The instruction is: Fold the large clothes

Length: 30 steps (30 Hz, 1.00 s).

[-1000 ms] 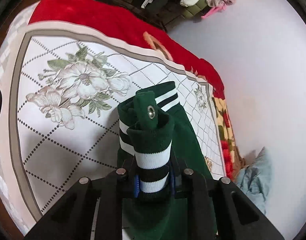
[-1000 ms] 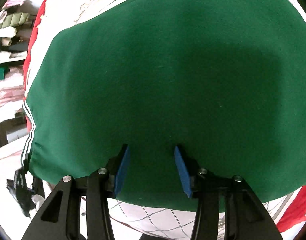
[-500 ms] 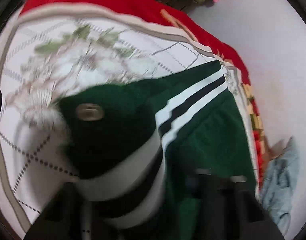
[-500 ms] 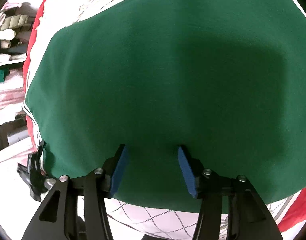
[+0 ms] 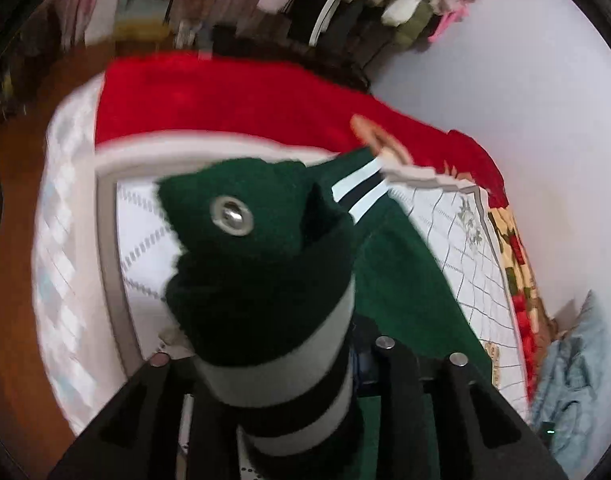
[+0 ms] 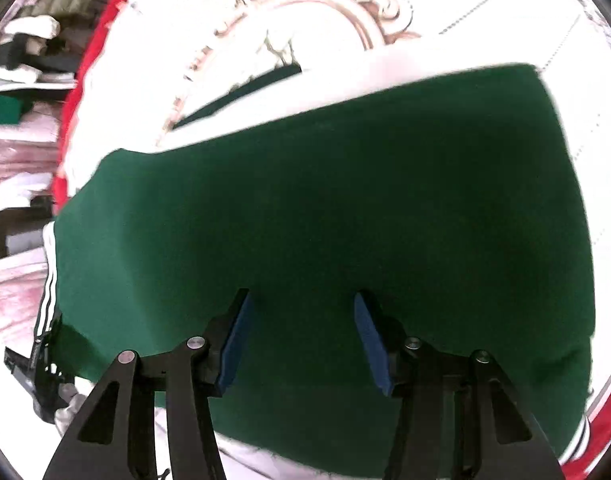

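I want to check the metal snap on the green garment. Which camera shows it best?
The left wrist view: the snap faces the camera on the striped cuff bunched in the left gripper. The right wrist view shows only plain green fabric, no snap.

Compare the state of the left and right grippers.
The left gripper is shut on the striped cuff of the dark green garment; the right gripper is open, holding nothing. The left lifts fabric; the right hovers over the flat panel. Both share black frames.

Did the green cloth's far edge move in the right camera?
Yes. The green cloth's far edge came nearer, uncovering the bedspread's pink scroll oval.
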Available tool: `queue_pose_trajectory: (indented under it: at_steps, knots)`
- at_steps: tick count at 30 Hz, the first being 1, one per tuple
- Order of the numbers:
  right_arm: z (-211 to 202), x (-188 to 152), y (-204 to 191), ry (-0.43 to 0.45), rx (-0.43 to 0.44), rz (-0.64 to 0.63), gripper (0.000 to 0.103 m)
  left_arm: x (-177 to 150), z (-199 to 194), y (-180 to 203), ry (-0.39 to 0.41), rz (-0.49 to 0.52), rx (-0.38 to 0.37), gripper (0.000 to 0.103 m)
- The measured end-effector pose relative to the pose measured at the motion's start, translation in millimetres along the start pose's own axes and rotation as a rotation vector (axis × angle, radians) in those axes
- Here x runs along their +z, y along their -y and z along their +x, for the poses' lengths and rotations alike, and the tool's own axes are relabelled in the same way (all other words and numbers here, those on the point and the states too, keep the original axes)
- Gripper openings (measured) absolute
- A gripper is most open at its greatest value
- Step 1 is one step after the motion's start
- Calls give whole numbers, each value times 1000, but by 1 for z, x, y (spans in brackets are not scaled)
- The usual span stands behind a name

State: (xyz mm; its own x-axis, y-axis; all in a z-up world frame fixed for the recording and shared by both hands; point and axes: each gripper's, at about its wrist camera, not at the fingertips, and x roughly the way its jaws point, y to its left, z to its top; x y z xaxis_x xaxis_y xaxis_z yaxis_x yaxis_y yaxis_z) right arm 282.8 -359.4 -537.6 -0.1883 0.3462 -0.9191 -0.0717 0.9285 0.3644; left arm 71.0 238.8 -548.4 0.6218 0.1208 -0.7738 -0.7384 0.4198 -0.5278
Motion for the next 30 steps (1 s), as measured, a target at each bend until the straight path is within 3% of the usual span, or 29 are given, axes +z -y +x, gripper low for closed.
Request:
queue_pose_trajectory:
  at_steps: [2,5,7,8,14,19,21,26,30]
  knots:
    - [5,3,-1,-11,-13,-13,56,-9,9,-13,-15,-43,-29,44]
    - [-7,2,1,-37,13,-33,56,-17,19,-10,-26,-61,-34,44]
    - [-24,-4,12,-34,50,-8,56,-18,16,0,-10,-22,7,39]
    - [-35,-8,20,-19,61,11,56,-17,14,7,1,2,49,22]
    - [-105,-46,100,114,0,209,57,1,-28,45,95,98,115,18]
    - [-88,-71,137,5,2,250,60,29,-67,76,190,182,93,18]
    - [-68,-77,137,-38,38,222,60,31,-77,100,215,274,86,18]
    - [-17,-89,127,-78,70,204,60,-6,-94,170,206,527,33,18]
    - [-20,-94,133,-50,94,200,60,-78,-105,233,91,683,-122,17]
